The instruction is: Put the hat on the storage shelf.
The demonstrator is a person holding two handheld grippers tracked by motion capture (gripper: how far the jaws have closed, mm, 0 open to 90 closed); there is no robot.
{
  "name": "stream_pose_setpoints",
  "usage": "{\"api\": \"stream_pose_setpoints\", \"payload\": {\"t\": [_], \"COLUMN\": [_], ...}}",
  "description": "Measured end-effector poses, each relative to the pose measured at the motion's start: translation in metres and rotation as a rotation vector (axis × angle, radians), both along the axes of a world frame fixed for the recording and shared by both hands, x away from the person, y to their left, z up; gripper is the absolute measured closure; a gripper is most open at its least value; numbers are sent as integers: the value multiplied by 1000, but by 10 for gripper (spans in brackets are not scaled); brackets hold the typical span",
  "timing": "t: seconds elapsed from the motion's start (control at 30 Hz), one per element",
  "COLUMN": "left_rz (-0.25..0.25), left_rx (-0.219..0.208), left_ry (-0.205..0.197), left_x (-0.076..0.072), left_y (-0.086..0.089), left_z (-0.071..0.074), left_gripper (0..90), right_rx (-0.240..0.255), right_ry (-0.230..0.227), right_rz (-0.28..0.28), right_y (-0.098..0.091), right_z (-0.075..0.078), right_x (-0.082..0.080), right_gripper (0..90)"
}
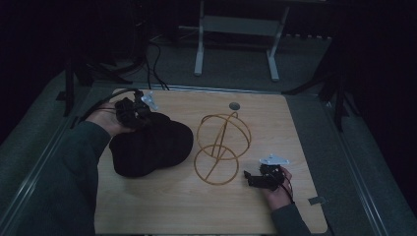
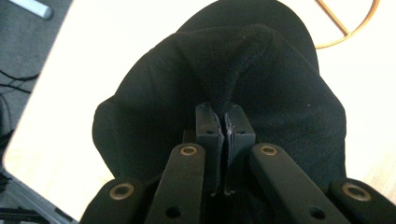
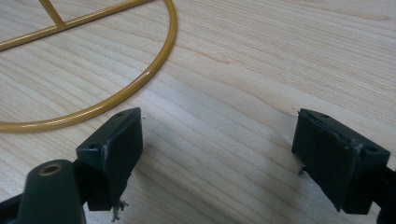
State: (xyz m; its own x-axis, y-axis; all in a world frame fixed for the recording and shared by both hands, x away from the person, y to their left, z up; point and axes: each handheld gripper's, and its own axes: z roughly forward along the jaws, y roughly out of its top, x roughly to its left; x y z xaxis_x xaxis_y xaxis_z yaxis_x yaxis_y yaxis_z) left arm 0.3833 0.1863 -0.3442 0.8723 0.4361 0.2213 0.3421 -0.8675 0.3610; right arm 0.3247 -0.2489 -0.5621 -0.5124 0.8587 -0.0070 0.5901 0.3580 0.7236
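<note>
Black hat - pinched by left claw, right claw agape

Dark grey-green long sleeves cover both forearms; the black two-jaw grippers have brass-coloured rivets and grey three-cornered plates.

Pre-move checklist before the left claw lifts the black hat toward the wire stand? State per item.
1. Left claw gripping the black hat: ok, jaws closed on a pinched fold of fabric.
2. Right claw free: ok, jaws wide open over bare table, holding nothing.
3. Gold wire stand upright: ok, round base flat on the table, spherical frame above it.
4. Stand steadied: not ok, right claw sits beside the base ring, not touching it.
5. Hat off the table: not ok, most of it rests on the wood in the high view.
6. Grip deep enough to hold the hat's weight: cannot tell.
</note>
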Motion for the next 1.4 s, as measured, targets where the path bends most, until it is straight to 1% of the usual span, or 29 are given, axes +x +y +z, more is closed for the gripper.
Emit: {"api": "stream_pose_setpoints", "payload": {"t": [0.03, 0.07, 0.1, 0.13, 0.17, 0.2, 0.23, 0.27, 0.3, 0.37, 0.4, 0.43, 0.5, 0.53, 0.57, 0.73, 0.83, 0.93, 1.0, 1.1, 1.2, 1.27, 1.37, 1.4], "left_rz": [0, 1, -1, -1, 4, 4, 9, 12, 12, 2, 2, -4, -7, -7, -9, -11, -21, -21, -21, -17, -14, -13, -5, -2], "left_rx": [0, -1, 8, 8, 7, 7, -1, 1, -2, -7, -7, -5, -10, -10, -16, -19, -20, -47, -52, -53, -73, -79, -76, -81], "left_ry": [0, -14, -19, -19, -33, -33, -38, -46, -51, -55, -55, -60, -55, -55, -54, -56, -53, -47, -36, -32, -23, -14, -7, -5], "left_x": [0, 2, 3, 3, 6, 6, 6, 8, 9, 9, 9, 10, 11, 11, 12, 15, 17, 18, 19, 21, 25, 27, 28, 29], "left_y": [0, 0, 0, 0, 1, 1, 1, 0, -1, -3, -3, -5, -7, -7, -9, -13, -15, -15, -15, -14, -14, -15, -15, -15], "left_z": [0, 7, 12, 12, 21, 21, 26, 34, 38, 43, 43, 47, 51, 51, 55, 61, 65, 67, 68, 69, 73, 74, 75, 75], "left_gripper": [866, 867, 866, 867, 866, 866, 866, 866, 867, 866, 866, 866, 866, 866, 866, 866, 866, 867, 866, 866, 866, 866, 866, 866], "right_rx": [0, 0, -1, -1, -1, -1, -1, -1, 0, 0, 0, -1, 0, 0, 0, 0, 0, 0, 0, 1, 1, 2, 2, 2], "right_ry": [-1, -1, -1, -1, -1, -1, 0, -1, -1, -1, -1, -1, -1, -1, 0, 0, 0, 0, 0, 0, 1, 2, 1, 2], "right_rz": [1, 1, 1, 1, 1, 1, 1, 1, 1, 0, 0, 1, 1, 1, 0, 1, 1, 1, 1, 1, 3, 4, 4, 4], "right_y": [0, 0, 0, 0, 0, 0, 0, 0, 0, 0, 0, 0, 0, 0, 0, 0, 0, 0, 0, 0, 0, 0, 0, 0], "right_z": [0, 0, 0, 0, 0, 0, 0, 0, 0, 0, 0, 0, 0, 0, 0, 0, 0, 0, 0, 0, 0, 0, 0, 0], "right_x": [0, 0, 0, 0, 0, 0, 0, 0, 0, 0, 0, 0, 0, 0, 0, 0, 0, 0, 0, 0, 0, 0, 0, 0], "right_gripper": [161, 161, 161, 161, 161, 161, 161, 161, 161, 161, 161, 161, 161, 161, 161, 161, 161, 161, 161, 161, 161, 161, 161, 161]}}
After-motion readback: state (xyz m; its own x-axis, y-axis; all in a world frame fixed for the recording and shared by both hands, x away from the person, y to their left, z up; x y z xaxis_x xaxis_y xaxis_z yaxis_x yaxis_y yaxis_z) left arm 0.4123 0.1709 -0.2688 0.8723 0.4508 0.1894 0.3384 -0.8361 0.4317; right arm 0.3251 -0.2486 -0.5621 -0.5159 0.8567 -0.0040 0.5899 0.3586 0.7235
